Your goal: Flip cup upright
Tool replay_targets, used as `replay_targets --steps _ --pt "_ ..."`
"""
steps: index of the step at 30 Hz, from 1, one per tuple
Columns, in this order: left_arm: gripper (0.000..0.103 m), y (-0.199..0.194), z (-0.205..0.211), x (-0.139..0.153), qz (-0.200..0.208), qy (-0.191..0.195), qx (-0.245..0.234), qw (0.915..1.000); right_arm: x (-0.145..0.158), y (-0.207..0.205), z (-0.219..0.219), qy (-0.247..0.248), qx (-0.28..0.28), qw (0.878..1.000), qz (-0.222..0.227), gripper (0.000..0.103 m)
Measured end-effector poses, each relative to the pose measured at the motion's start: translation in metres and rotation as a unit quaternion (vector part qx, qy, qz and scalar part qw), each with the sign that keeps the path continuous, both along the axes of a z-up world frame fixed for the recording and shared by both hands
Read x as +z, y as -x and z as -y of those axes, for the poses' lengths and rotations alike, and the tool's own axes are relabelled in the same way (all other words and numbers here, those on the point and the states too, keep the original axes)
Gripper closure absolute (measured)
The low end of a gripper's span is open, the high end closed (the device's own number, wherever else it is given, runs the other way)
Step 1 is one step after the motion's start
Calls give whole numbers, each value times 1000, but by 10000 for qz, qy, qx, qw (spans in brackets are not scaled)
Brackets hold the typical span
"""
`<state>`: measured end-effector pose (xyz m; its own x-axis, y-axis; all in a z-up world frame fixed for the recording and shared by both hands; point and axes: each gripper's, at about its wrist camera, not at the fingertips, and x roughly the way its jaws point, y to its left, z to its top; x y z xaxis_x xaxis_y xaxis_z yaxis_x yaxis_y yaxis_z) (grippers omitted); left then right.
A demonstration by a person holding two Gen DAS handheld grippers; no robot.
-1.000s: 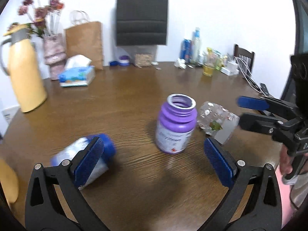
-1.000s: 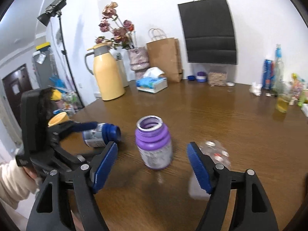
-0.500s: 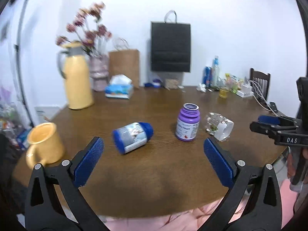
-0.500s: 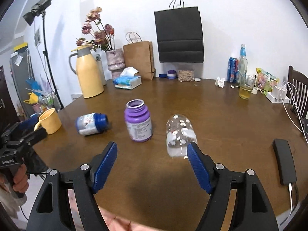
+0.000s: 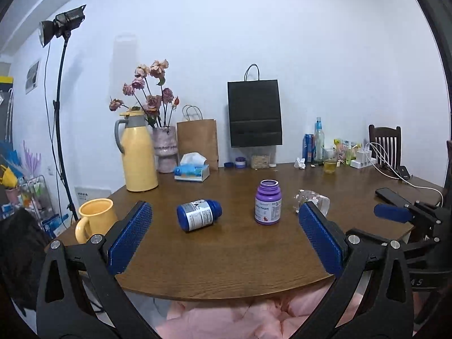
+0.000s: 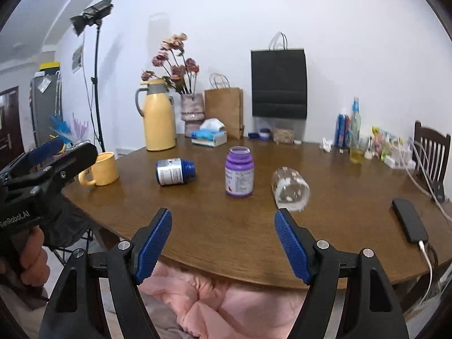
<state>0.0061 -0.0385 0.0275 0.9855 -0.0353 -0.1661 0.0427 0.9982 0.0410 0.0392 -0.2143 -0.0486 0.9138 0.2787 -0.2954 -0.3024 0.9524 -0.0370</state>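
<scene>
so we haven't really started: the clear cup [image 6: 291,188] is on its side at about 1 o'clock on the counter [image 6: 226,226], just right of the purple bottle [image 6: 239,171], both tongs [image 6: 223,245] [image 5: 226,238] spread wide, empty.

Worktop [image 6: 226,226]: brown wood, rounded near edge.
Centre: purple bottle [image 6: 239,171] upright, open; blue-capped bottle [image 6: 174,171] on its side; clear cup [image 6: 290,188] on its side.
Left edge: yellow mug [image 6: 102,169] upright.
Rear: yellow jug [image 6: 158,115], vase [image 6: 192,112], tissue box [image 6: 209,136], paper bag [image 6: 224,111].
Right: phone [image 6: 409,220], cabled.
</scene>
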Motion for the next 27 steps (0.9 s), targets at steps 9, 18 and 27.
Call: replay_targets --steps 9,18,27 --pt "0 0 -7 -3 -118 190 93 9997 2 4 0 -70 -87 9998 142 23" --pt "0 0 -5 -4 -151 178 51 9997 3 8 -3 -68 -41 9997 251 23" --pt "0 4 -4 -1 -77 168 -18 9998 4 9 1 -111 -60 9995 290 23"
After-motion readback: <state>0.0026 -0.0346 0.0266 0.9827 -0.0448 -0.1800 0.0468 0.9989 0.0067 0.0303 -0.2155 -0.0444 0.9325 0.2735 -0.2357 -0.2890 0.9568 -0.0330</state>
